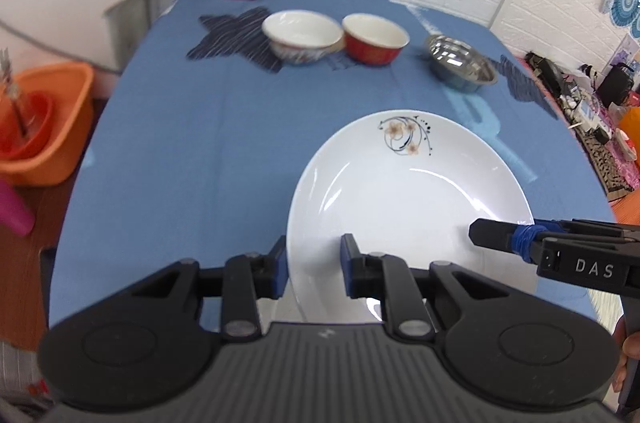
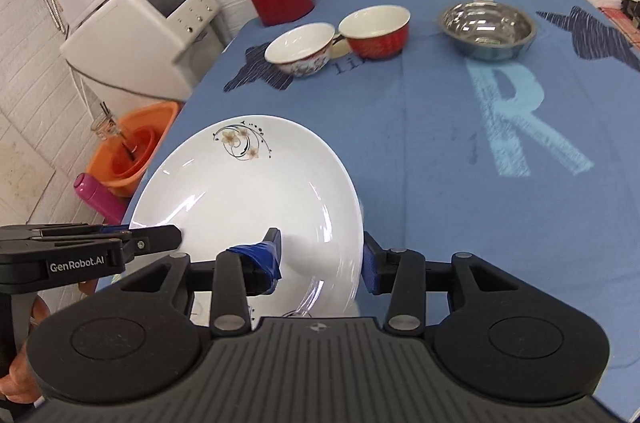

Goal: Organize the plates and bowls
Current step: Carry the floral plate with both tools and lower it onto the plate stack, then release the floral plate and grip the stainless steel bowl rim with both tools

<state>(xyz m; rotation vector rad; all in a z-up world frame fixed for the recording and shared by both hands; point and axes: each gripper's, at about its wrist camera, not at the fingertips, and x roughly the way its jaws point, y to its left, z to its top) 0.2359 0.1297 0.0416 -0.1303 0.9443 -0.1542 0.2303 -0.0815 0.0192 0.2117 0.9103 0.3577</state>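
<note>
Both the left gripper (image 1: 313,263) and the right gripper (image 2: 320,255) stand partly open, each straddling the white floral plate's (image 1: 404,199) near rim; firm contact cannot be confirmed.

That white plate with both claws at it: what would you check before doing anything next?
1. Left claw straddles the white plate's rim: ok.
2. Right claw straddles the opposite rim: ok.
3. Either claw actually clamped tight: cannot tell.
4. Plate level: not ok, it looks tilted in the right wrist view.
5. Blue cloth ahead free of clutter: ok.
6. Bowls, such as the steel bowl, clear of the plate: ok.
</note>
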